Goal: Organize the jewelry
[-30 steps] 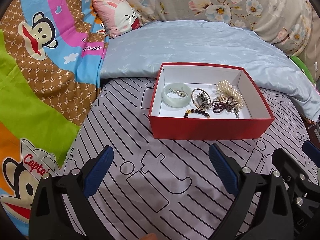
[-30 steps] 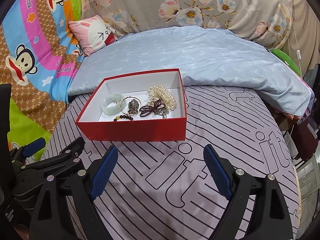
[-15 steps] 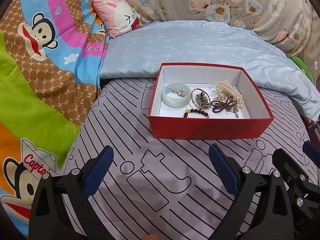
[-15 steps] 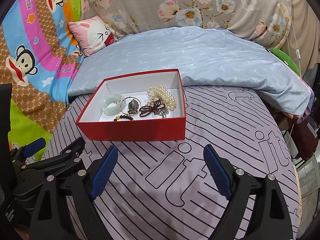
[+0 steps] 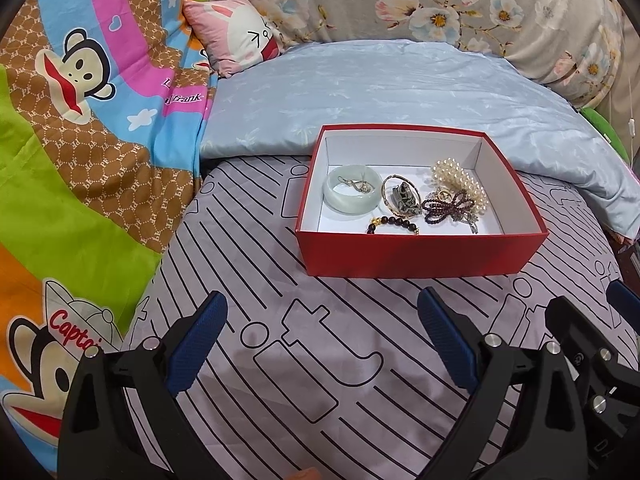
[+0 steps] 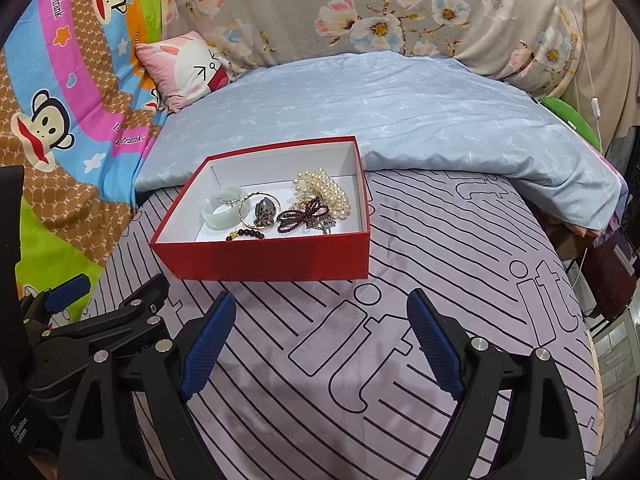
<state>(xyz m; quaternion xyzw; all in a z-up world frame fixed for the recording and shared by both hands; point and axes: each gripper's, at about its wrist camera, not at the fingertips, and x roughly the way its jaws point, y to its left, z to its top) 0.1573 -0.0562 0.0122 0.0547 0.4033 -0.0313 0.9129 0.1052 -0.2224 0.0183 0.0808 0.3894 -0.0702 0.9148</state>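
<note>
Lilac bedding (image 5: pixel 360 360) printed with black lines and outlined letters covers the bed, and everything sits on it. At far left a bright cartoon-monkey quilt (image 5: pixel 80 140) lies bunched along the edge, with a small pink rabbit cushion (image 5: pixel 236 36) behind it and a pale blue duvet (image 5: pixel 380 84) folded across the back below a floral cover (image 5: pixel 460 4). Low in the left wrist view the left gripper (image 5: pixel 320 344) hangs over bare sheet with its blue pads spread wide and nothing between them. Farther back, near the duvet's fold, stands an open red box (image 5: pixel 420 256) with a white lining. Inside it, from left to right, lie a pale green bangle (image 5: pixel 352 194) with a small metal piece resting in its ring, a thin gold hoop (image 5: pixel 400 196) around a dark ornament, a dark bead bracelet (image 5: pixel 394 224) at the front wall, a looped maroon bead strand (image 5: pixel 446 206), and a heap of pearls (image 5: pixel 460 182). To the right, the right gripper (image 6: pixel 320 340) hovers just short of the box's front wall, its pads likewise spread apart and empty.
</note>
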